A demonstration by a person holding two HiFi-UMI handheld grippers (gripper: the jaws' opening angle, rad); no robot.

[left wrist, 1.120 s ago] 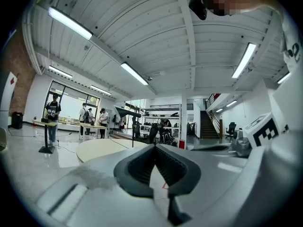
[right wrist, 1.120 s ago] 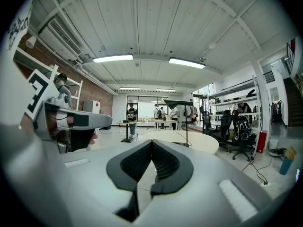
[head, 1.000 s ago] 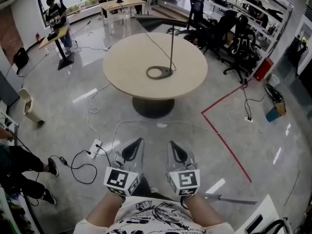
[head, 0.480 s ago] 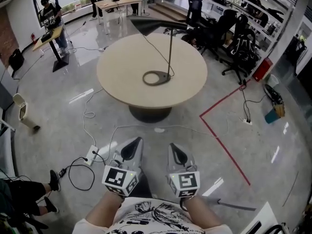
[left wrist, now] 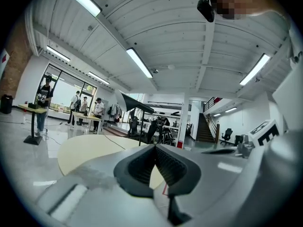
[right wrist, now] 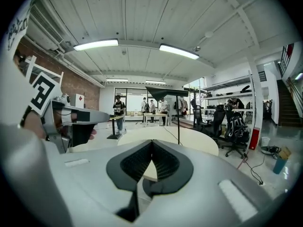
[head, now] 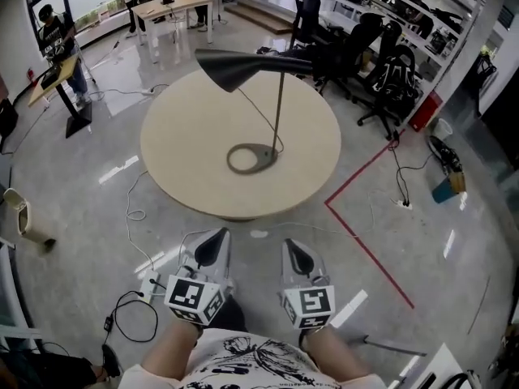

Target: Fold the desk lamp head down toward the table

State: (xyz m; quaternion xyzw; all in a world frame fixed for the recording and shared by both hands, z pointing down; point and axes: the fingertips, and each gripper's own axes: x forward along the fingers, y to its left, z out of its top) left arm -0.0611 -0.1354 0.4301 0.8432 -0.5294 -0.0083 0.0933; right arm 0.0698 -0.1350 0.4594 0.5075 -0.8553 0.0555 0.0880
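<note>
**Lamp stands ahead of both grippers, out of reach**

The round bench (head: pixel 186 168) lies straight ahead of the two grippers, well apart from them across a stretch of floor. On it stands the desk lamp (head: pixel 279 104), with its ring base (head: pixel 250 158) near the bench's middle and its thin stem upright. At the top of the stem sits the lamp head (head: pixel 231 67), a dark cone. Its long axis is level and reaches leftward off the stem (so the wide end is more in front of the left gripper than the right).

The left gripper (head: pixel 217 241) and right gripper (head: pixel 293 251) are held side by side close to the person's body. Both point toward the bench, and each has its jaws closed together on nothing.

The head lies ahead of and above both grippers. The left lines up roughly with the cone and the right with the stem. The coming move likely calls for closing that gap first, before either gripper can press the head down.
</note>
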